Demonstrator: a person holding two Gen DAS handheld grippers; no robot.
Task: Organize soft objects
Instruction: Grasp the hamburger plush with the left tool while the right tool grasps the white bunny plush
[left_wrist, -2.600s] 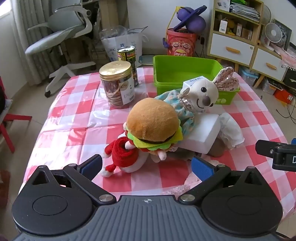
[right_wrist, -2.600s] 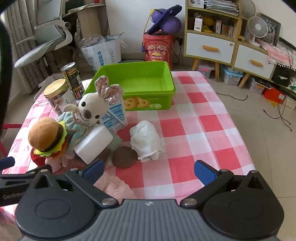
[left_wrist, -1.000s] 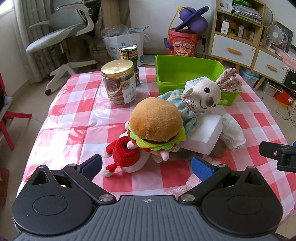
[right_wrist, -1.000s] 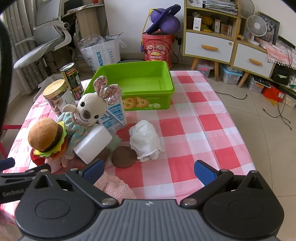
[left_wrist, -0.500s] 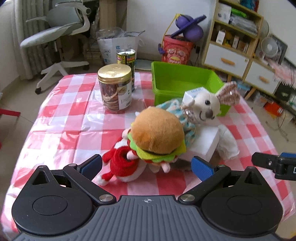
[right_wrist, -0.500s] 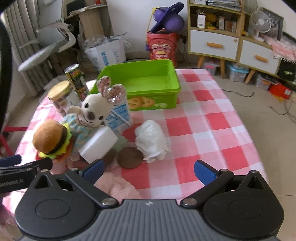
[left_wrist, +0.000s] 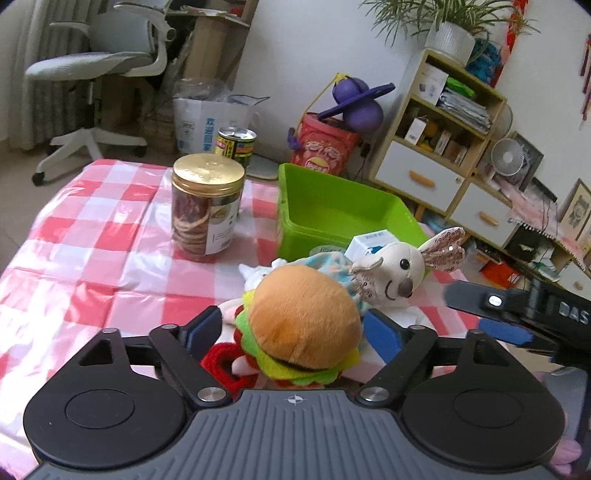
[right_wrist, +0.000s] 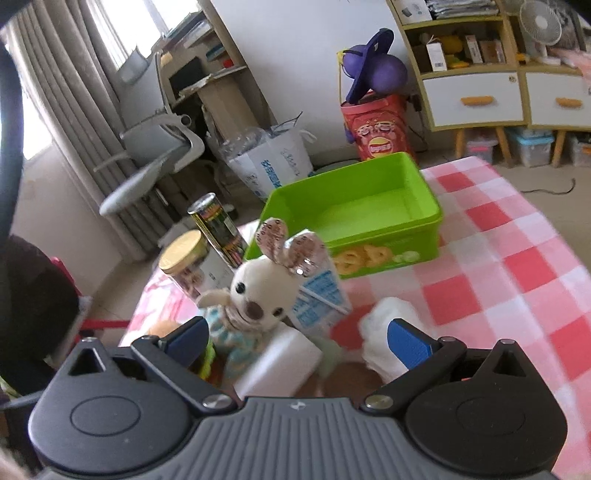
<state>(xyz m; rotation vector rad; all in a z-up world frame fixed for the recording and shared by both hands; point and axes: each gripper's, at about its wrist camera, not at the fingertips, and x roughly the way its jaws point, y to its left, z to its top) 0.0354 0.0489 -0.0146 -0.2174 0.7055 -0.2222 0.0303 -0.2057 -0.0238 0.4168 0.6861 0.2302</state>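
Since the earlier frames both tongs have pushed in toward the toy pile. The left gripper (left_wrist: 291, 332) now straddles the plush burger (left_wrist: 304, 319), spread wide, its blue pads (left_wrist: 202, 330) beside the bun; whether they touch it is hard to tell. The right gripper (right_wrist: 297, 338), also spread and holding nothing, hovers over the white foam block (right_wrist: 277, 363), which is blurred and partly cut off by the gripper body. The red plush (left_wrist: 221, 363) under the burger is mostly hidden. At twelve o'clock from the right gripper sits the bunny doll (right_wrist: 258, 291) against a milk carton (right_wrist: 321, 295), the green bin (right_wrist: 354, 218) beyond. At eleven o'clock from the burger stand a cookie jar (left_wrist: 207, 210) and a can (left_wrist: 235, 146).
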